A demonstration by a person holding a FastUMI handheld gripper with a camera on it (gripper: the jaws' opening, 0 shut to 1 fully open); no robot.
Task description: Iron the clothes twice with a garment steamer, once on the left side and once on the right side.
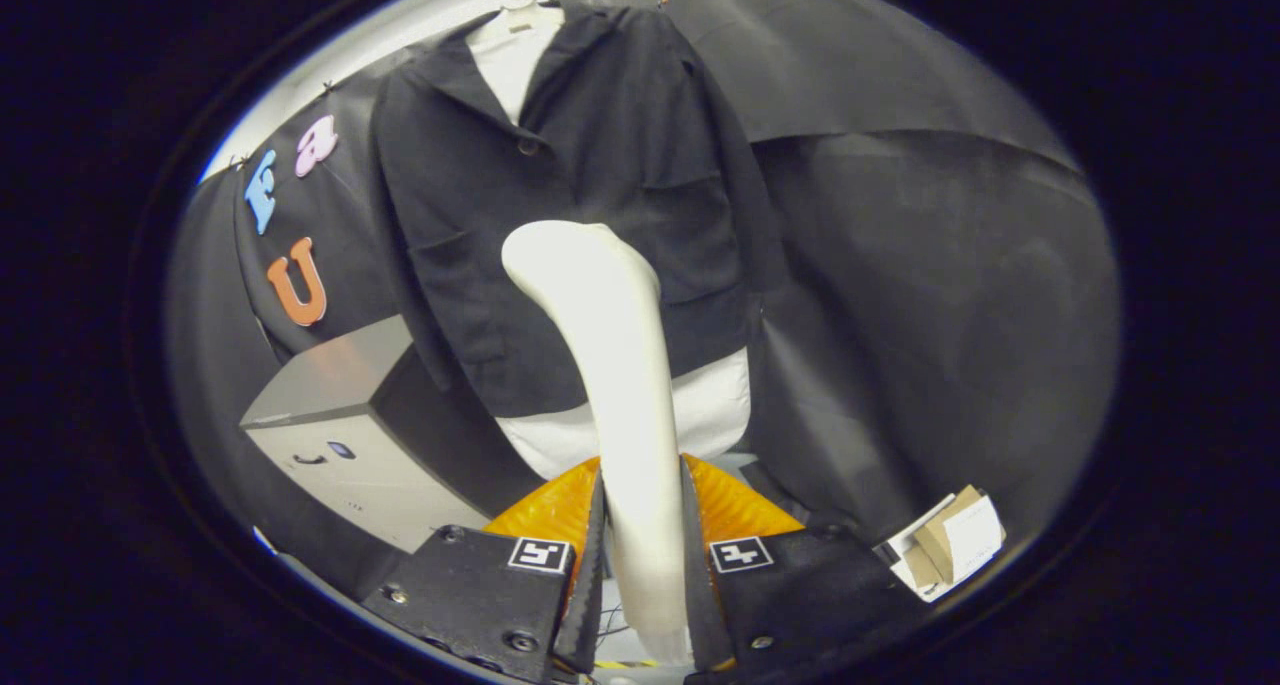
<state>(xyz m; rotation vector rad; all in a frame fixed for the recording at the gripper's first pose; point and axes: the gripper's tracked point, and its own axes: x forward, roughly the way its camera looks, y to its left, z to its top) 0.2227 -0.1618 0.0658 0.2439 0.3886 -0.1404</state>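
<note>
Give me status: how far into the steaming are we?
Done: the steamer is picked up; the gripper has its jaws shut on its handle. In hand: its head is raised in front of the dark jacket, about mid-chest, near the button line; contact with the cloth cannot be told. Left: one frame cannot show whether either pass is finished, so count both the left and right passes as open.

The white steamer [620, 365] stands in front of the dark jacket [600, 165] and hides a strip down its middle. The steamer's bottom end is cut off below the claw [642, 555], whose two fingers press on its handle. The small marks on the grey box [330, 435] are too tiny to tell.
</note>
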